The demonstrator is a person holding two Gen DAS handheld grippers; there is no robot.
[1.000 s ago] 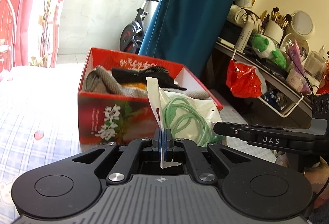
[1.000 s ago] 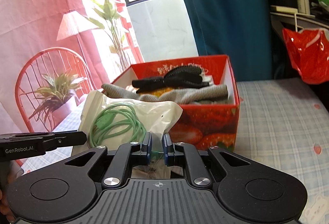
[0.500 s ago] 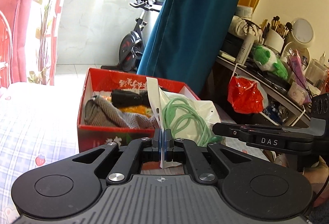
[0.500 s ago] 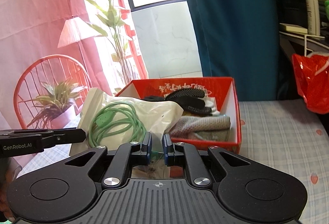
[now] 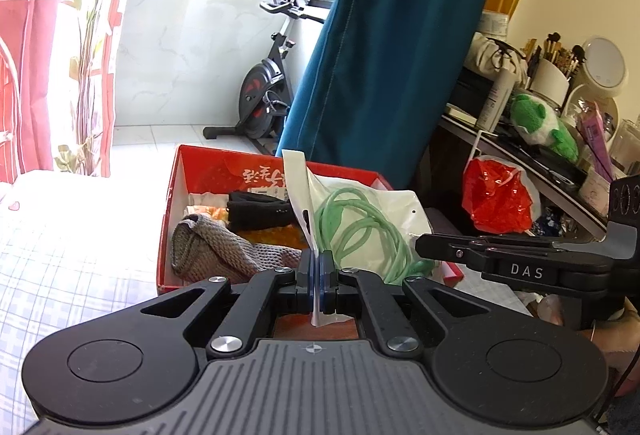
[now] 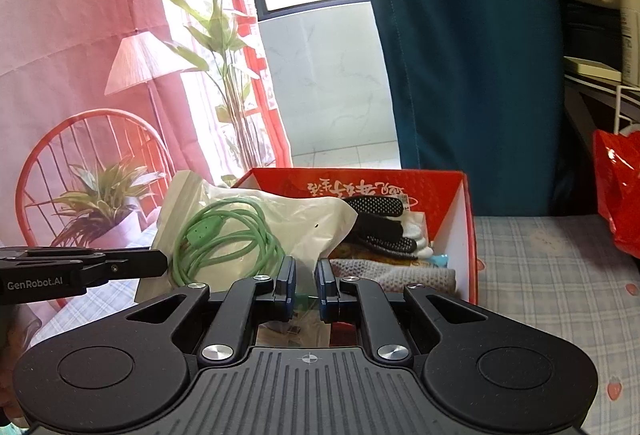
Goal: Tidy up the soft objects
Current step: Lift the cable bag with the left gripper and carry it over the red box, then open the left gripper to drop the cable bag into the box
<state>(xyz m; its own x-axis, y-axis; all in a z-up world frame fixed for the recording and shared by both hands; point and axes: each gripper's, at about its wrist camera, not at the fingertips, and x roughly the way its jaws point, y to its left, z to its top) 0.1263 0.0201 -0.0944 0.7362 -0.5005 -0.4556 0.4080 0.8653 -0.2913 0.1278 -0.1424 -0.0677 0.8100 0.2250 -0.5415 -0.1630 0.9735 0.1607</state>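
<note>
Both grippers hold one soft thing together — a see-through plastic bag (image 5: pixel 400 213) with a coiled green cable (image 5: pixel 356 231) inside it. The step in hand looks like carrying this bag over to the red box (image 5: pixel 176 203) so it can go in with the other soft things. The left gripper (image 5: pixel 317 277) is closed tight on one thin edge of the bag; the edge stands up between its blue pads and a bit of it pokes out below them. The right gripper (image 6: pixel 305 285) pinches a lower edge of the bag, with its blue pads close together and only the thin plastic between them. In the left wrist view the bag hangs in front of the box, partly over its near right corner, and the right gripper's side comes in from the right. The box sits on a bed with a checked sheet (image 6: pixel 560 275). Inside the box lie a grey knitted cloth (image 5: pixel 224 251), a black sock with dots (image 6: pixel 380 223) and something orange. Next, I think both hands need to bring the bag right over the open box, lower it onto the pile, and only then let go — if one hand lets go too soon, the bag could swing and slip outside the box.
</note>
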